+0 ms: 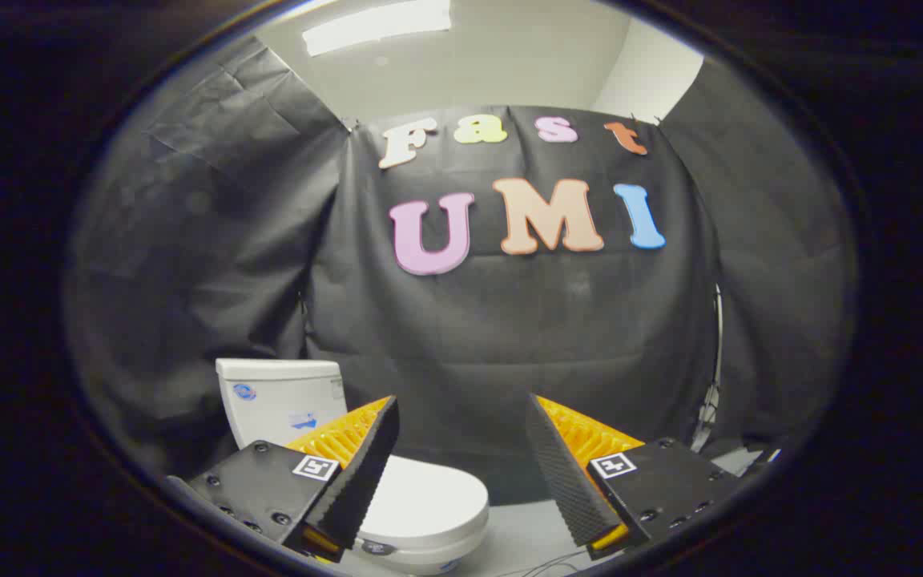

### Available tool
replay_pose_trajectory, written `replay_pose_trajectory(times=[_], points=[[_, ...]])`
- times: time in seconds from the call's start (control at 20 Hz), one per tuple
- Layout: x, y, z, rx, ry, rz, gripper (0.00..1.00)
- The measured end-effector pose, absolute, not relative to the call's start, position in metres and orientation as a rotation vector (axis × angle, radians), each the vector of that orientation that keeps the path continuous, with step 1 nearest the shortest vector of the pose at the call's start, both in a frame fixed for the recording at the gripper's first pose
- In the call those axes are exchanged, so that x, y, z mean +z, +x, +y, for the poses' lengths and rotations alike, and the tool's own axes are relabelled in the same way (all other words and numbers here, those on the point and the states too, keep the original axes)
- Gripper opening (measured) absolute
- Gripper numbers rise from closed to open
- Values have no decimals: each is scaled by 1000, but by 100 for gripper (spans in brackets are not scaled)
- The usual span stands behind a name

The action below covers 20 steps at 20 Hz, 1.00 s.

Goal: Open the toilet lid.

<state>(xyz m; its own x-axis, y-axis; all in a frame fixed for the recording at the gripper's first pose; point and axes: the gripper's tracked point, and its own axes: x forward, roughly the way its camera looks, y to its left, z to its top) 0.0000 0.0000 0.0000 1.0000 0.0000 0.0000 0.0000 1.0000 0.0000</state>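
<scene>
A: From the gripper view, where's the toilet?

B: The toilet (397,481) sits low, ahead of the fingers and off toward the left one. Its white tank (281,401) stands upright against the black cloth wall (509,336). The left finger covers part of the bowl and the join between tank and seat.

A: And the lid?

B: The toilet lid (429,493) lies flat and closed over the bowl. Its long axis runs from the tank out toward the camera and a bit rightward, with the rounded front end nearest the gap between the fingers.

A: What are the fingers doing?

B: The gripper (461,417) is spread wide, with nothing between the fingers (365,473). The left finger overlaps the lid's near left side in the picture, but I can't tell whether it touches; the gripper seems to be above and short of it. The right finger is well apart from the toilet, over the pale floor (517,533).

A: Anything else?

B: A thin cable (558,563) lies on the floor near the right finger, and a white hose or cord (714,385) hangs down the cloth further right.
</scene>
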Motion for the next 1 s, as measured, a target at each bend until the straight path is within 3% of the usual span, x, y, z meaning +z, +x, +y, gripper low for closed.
replay_pose_trajectory(times=[0.35, 1.0], points=[[-99, -32, 23, -54, 42, 223, 98], [-116, -51, 28, -100, 26, 214, 98]])
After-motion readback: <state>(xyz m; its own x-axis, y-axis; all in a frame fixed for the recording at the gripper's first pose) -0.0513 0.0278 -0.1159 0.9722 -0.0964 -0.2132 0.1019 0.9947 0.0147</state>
